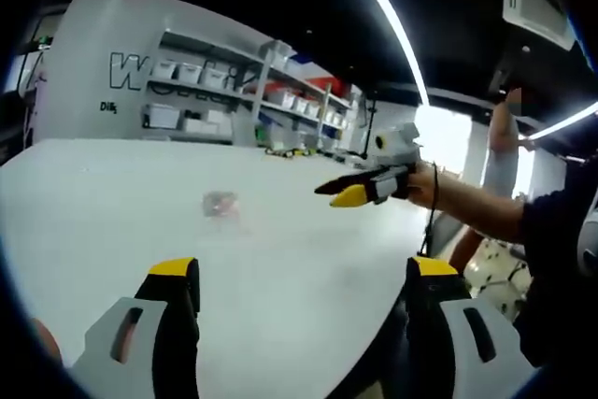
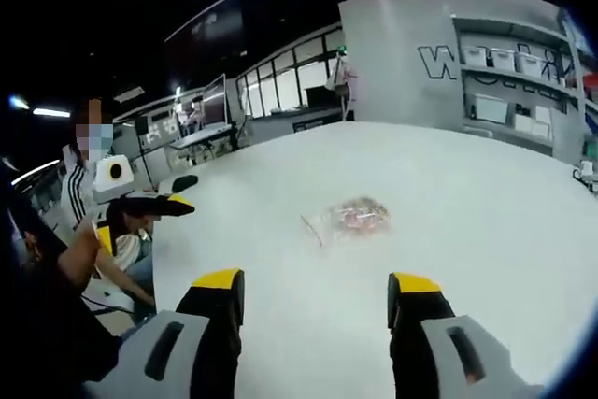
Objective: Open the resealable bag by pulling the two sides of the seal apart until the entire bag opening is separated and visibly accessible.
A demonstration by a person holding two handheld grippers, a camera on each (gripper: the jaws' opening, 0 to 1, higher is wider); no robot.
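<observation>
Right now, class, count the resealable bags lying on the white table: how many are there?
1. The resealable bag lies alone near the middle of the white table, ahead of the right claw; the left gripper view shows the same bag. None looks hidden.

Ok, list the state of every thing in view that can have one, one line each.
Resealable bag: lying flat on the white table, untouched, contents inside; whether the seal is shut cannot be told.
Left tool: open, empty, held above the table.
Right tool: open, empty, pointed toward the bag.
Shelf bins: sitting on the wall shelves.
</observation>
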